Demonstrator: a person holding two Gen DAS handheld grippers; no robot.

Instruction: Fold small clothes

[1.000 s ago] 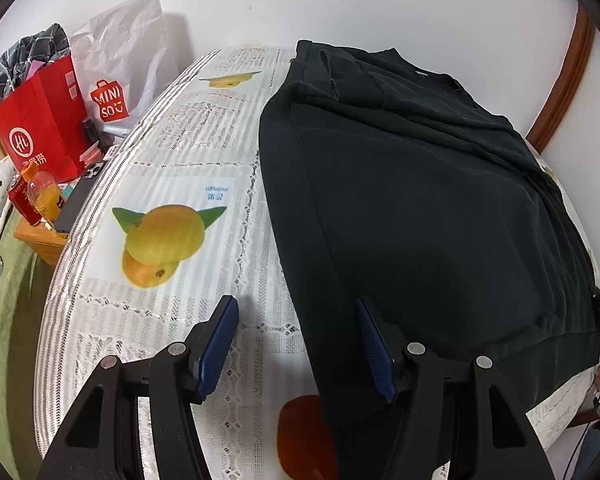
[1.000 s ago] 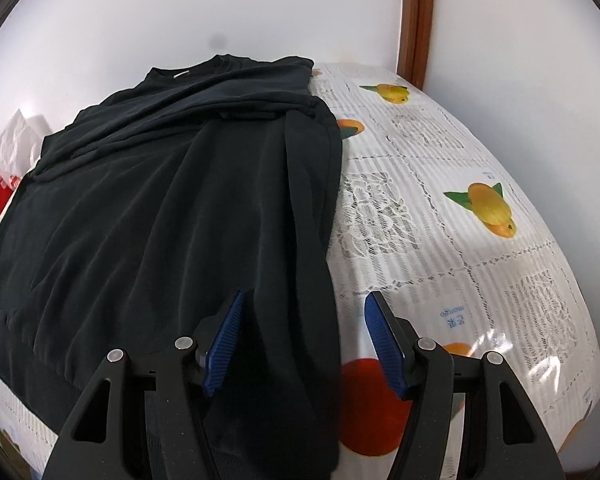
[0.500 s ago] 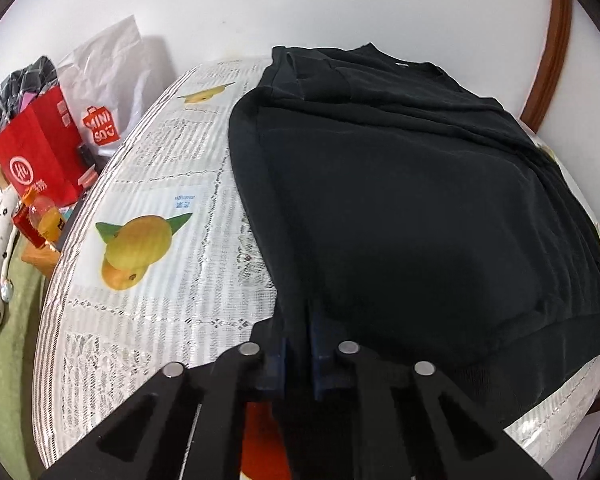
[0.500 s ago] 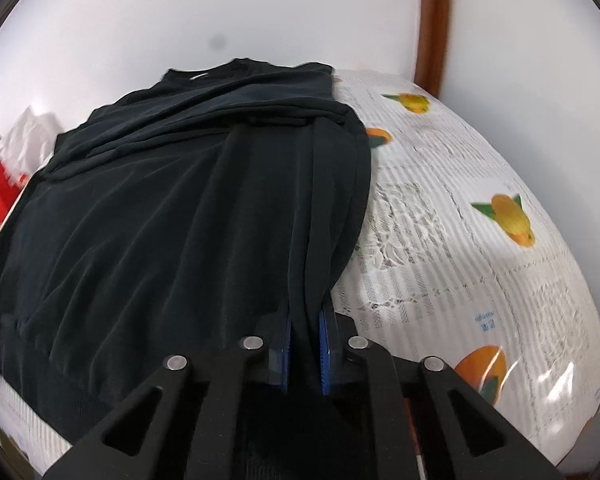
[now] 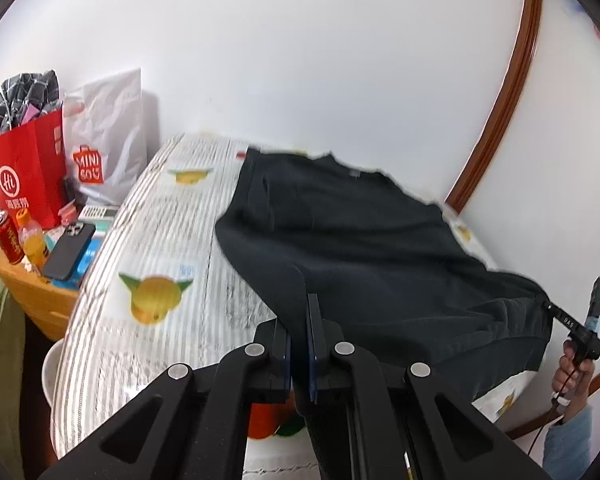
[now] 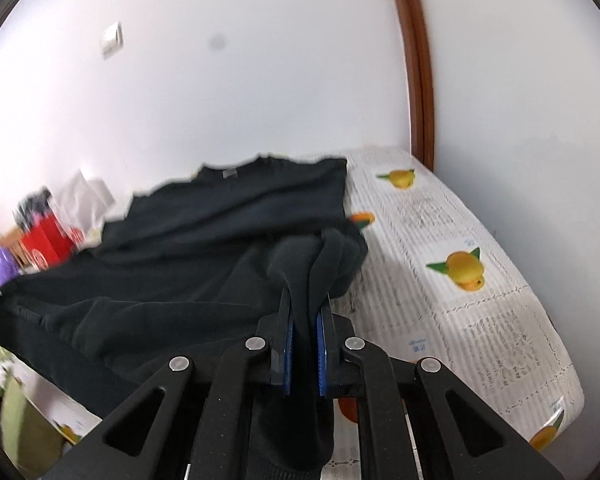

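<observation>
A black sweatshirt (image 5: 364,240) lies spread on a table under a white lace cloth printed with fruit (image 5: 156,292). My left gripper (image 5: 299,344) is shut on the near left corner of its hem and holds it above the table. In the right wrist view the same sweatshirt (image 6: 188,248) stretches away, and my right gripper (image 6: 305,344) is shut on a bunched fold at the near right corner, also lifted. The right gripper (image 5: 556,314) and the person's hand (image 5: 576,364) show at the right edge of the left wrist view. The far collar end still rests on the cloth.
Left of the table stands a low wooden stand (image 5: 32,292) with a red bag (image 5: 26,176), a white Miniso bag (image 5: 104,148), a can, a bottle and a phone (image 5: 70,244). White walls and a brown door frame (image 6: 420,80) close the far side. The tablecloth (image 6: 460,280) is bare at right.
Both grippers went from open around the hem to shut on it, then rose, lifting the near edge of the sweatshirt off the table. The views now tilt up toward the wall.
</observation>
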